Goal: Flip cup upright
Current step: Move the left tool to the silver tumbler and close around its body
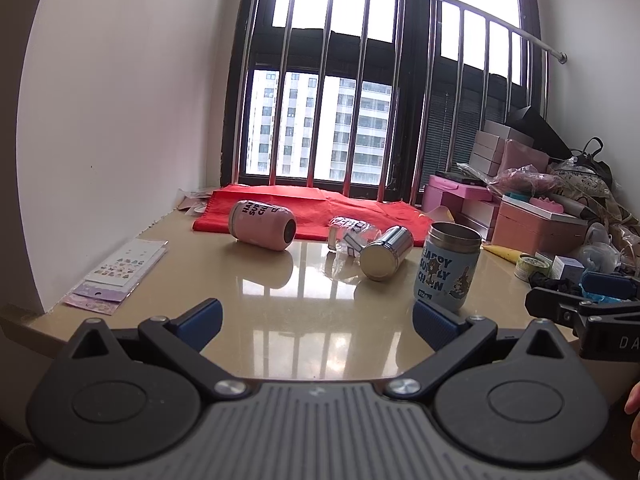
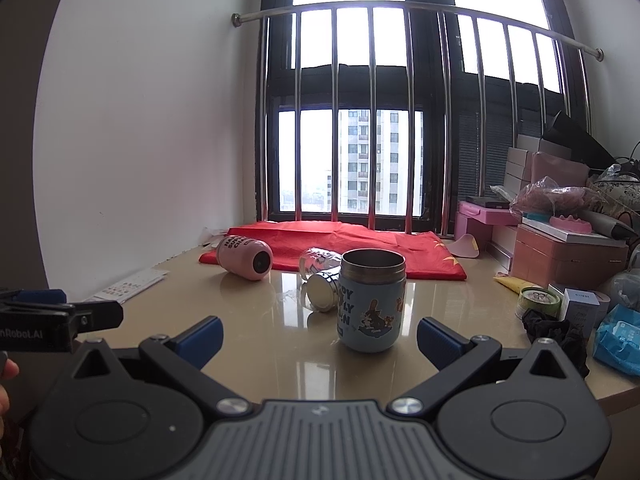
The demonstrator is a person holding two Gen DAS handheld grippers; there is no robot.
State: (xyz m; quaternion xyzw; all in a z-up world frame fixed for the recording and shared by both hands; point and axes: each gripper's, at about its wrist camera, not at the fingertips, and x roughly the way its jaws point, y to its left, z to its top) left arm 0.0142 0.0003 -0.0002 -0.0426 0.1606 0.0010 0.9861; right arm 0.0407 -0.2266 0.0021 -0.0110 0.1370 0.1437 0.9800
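A light blue cup (image 1: pixel 450 266) with cartoon print stands upright on the beige table (image 1: pixel 280 320), mouth up; it also shows in the right wrist view (image 2: pixel 372 300). A pink cup (image 1: pixel 262 225) (image 2: pixel 245 258) lies on its side at the back left. A steel cup (image 1: pixel 386 253) (image 2: pixel 320 290) and a clear glass (image 1: pixel 350 234) (image 2: pixel 318 260) lie on their sides in the middle. My left gripper (image 1: pixel 318 322) is open and empty, short of the cups. My right gripper (image 2: pixel 320 338) is open and empty, just in front of the blue cup.
A red cloth (image 1: pixel 312 212) lies under the window bars. Sticker sheets (image 1: pixel 120 272) lie at the table's left edge. Pink boxes (image 1: pixel 536 228), bags, a tin (image 2: pixel 538 300) and a blue packet (image 2: pixel 618 338) crowd the right side.
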